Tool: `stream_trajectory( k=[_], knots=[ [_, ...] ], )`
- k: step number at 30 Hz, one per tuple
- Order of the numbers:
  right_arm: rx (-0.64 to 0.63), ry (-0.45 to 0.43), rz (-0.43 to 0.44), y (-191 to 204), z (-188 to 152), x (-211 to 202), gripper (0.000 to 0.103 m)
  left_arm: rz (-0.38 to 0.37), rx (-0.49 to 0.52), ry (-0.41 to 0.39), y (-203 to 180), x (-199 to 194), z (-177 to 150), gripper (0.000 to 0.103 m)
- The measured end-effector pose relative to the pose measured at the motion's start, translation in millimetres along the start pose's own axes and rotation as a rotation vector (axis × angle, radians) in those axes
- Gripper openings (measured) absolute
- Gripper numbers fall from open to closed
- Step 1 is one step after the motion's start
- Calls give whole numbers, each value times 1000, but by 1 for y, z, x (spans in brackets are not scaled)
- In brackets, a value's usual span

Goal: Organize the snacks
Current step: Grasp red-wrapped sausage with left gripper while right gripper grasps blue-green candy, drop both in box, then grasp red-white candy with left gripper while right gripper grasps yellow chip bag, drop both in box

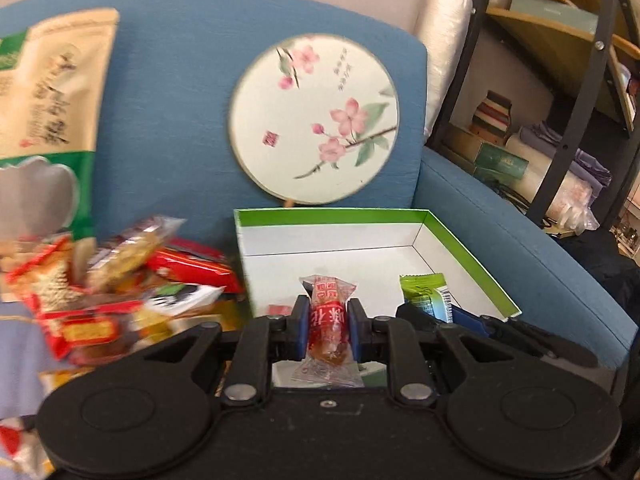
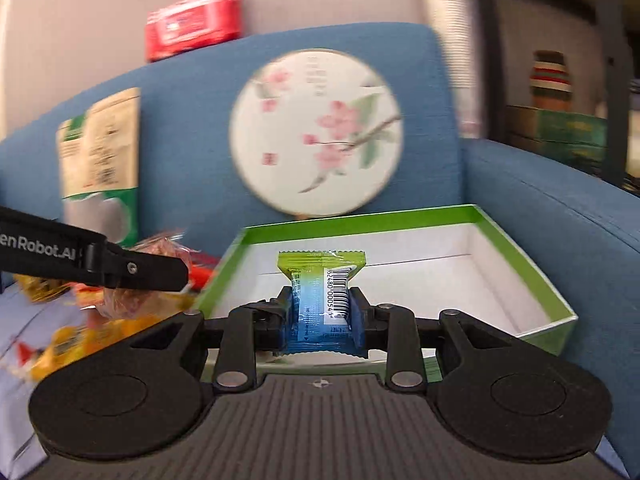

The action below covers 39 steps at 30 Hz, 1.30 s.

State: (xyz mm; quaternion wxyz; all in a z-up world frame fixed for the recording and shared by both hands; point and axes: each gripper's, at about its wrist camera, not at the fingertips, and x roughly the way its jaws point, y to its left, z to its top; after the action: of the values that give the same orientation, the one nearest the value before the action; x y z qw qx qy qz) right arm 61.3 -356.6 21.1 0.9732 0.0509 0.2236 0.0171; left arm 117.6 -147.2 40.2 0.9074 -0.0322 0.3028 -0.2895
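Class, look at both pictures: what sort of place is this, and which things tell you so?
Probably a living room or lounge corner, partly used for storage. A blue sofa holds a round painted fan and a pile of snacks, and a cluttered shelf stands beside it.

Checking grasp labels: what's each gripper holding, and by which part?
Left gripper: red wrapped candy, pinched across its middle. Right gripper: green-and-blue snack packet, pinched across its middle, sealed ends sticking out.
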Motion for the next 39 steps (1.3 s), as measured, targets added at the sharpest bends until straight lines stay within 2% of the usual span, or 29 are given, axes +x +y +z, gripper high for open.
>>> stream_trajectory(
  k=[2,8,9,10,11,12,13,14,17,22,25,28,31,36,39],
  knots=[
    [5,5,-29,-2,-4,7,50,-4,-6,19,1,13,-1,75],
    [-9,34,-33,2,-14,16,51,8,-5,63,6,37,-7,77],
    [-20,38,-33,3,-15,17,51,15,7,59,6,38,-8,79],
    [-33,41,-32,5,-17,18,53,24,16,52,6,38,-9,92],
    [-47,41,-29,7,-18,19,57,29,24,42,6,38,-9,103],
    [-68,34,-31,9,-20,18,60,32,26,34,7,36,-10,103],
    [-94,35,-38,12,-21,18,77,41,17,22,8,32,-9,103],
    [-109,27,-57,14,-21,17,103,51,-4,-6,10,24,-8,103],
    [-142,-20,-76,20,-18,7,103,45,-38,-83,17,-10,-7,103],
    [-180,-69,31,39,-17,-24,103,160,-28,-116,36,-63,-20,103],
    [-211,-30,116,57,-26,-33,103,246,-59,-101,60,-82,-39,103],
    [-185,20,242,75,-31,-32,103,320,-97,-55,85,-88,-57,103],
    [-165,77,334,88,-38,-29,103,337,-149,0,108,-86,-69,103],
    [-164,114,394,100,-48,-28,103,300,-235,11,128,-72,-64,103],
    [-161,123,394,100,-50,-27,103,302,-209,12,127,-59,-60,103]
  ],
)
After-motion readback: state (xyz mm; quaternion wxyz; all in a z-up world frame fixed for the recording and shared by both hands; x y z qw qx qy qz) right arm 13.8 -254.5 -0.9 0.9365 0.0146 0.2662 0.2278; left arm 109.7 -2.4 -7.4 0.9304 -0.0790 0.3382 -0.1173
